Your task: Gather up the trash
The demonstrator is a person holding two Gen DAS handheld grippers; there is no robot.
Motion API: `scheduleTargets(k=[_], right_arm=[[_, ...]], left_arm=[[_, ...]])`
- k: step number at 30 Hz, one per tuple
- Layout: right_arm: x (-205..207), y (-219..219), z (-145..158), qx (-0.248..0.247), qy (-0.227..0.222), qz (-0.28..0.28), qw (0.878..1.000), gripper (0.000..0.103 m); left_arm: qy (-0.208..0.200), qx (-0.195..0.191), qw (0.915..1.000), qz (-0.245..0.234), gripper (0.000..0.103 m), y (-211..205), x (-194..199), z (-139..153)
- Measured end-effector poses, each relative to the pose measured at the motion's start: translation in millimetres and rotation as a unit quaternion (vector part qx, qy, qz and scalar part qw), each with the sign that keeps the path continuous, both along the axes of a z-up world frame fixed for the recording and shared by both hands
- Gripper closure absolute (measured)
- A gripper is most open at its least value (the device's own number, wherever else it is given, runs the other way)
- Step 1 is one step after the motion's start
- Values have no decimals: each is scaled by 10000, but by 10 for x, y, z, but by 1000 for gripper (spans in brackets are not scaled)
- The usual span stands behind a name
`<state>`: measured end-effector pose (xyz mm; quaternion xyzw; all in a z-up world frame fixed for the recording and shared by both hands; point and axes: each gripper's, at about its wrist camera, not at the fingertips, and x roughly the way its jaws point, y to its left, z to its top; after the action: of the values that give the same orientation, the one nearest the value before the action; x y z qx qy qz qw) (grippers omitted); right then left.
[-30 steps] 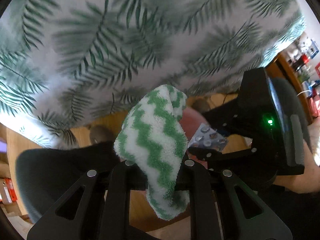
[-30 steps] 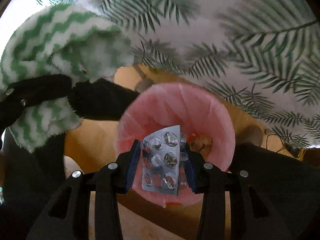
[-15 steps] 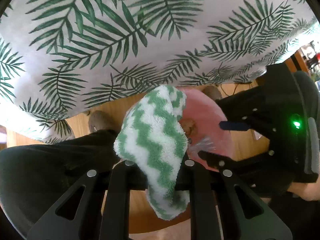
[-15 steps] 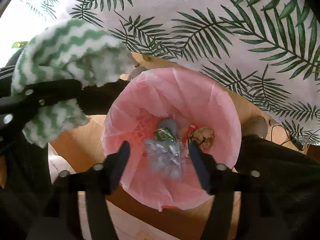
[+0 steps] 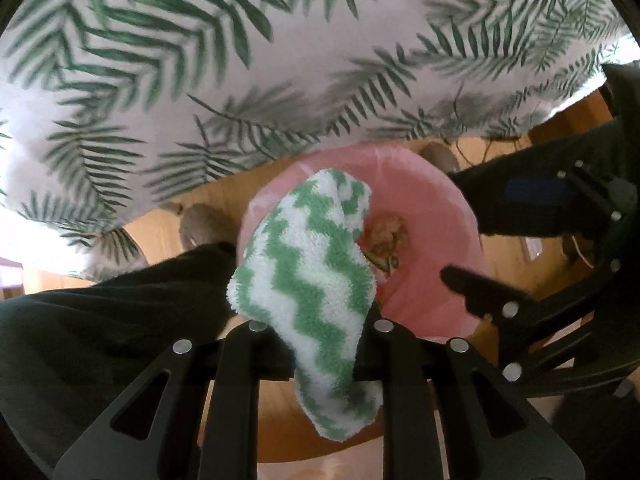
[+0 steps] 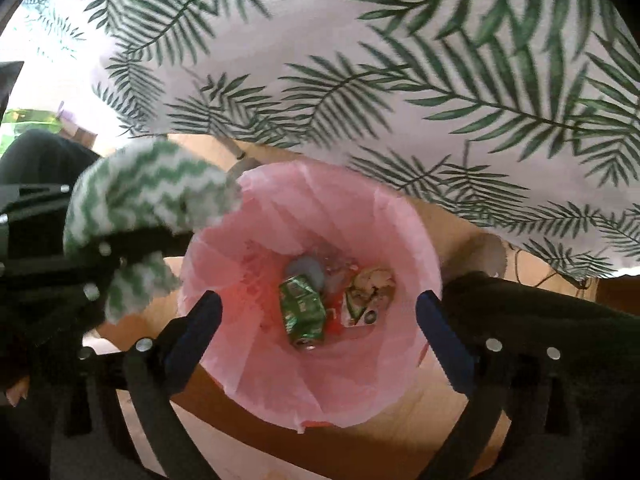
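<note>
A pink-lined waste bin (image 6: 404, 216) stands on the wooden floor below both grippers. At its bottom lie a crushed green can (image 6: 304, 312), a crumpled wrapper (image 6: 368, 292) and a pale shiny piece (image 6: 336, 276). My right gripper (image 6: 320, 312) hangs over the bin, its jaws opening wide with nothing between them. A green-and-white zigzag cloth (image 5: 308, 264) is pinched in my left gripper (image 5: 320, 320) at the bin's left rim; those jaws are just starting to open. From the right wrist, the cloth (image 6: 152, 188) shows at the left.
A palm-leaf tablecloth (image 6: 400, 60) hangs down behind the bin. The person's dark trouser legs (image 5: 100, 320) flank the bin on both sides, with a grey shoe (image 5: 200, 228) on the floor. The right gripper (image 5: 496, 236) shows in the left wrist view over the bin's right side.
The right gripper opened and dropped the blister pack into the bin. The left gripper sank with the cloth toward the bin's rim.
</note>
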<state>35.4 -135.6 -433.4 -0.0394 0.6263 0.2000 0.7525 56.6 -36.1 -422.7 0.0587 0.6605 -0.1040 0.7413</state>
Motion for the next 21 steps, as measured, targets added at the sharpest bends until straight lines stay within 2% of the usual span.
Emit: scheduleTargets(k=[7,12,14,17,18,19,21], right_arm=[[20,-89,-90,-274,80,-173,9994,5],[8,-130,-126,-360,118,-246,9990,5],[6,-129,-145,-385,143,-247,9989,5],[6,-142,-174,-417,186,-249,9986,5],[14,-143,-183,-428,191,-255,9986,5],[20,-136,-193,-432,198,-273,9985,5],[27,-148,-204,-422,218,-294,9984,5]], left_arm=[[599,-221,9980,25,79,-88,-12,-315],[759,-210,9969,-76,75,-155,-41,-417],[822,-231,9963,-77,69,-160,-44,-459],[949,-259,9951,-58,47,-177,-45,-545],[975,-242,9949,-58,31,-194,-24,-558],[972,-226,9950,-69,23,-203,-25,-573],[930,-190,9954,-105,18,-228,-26,-562]])
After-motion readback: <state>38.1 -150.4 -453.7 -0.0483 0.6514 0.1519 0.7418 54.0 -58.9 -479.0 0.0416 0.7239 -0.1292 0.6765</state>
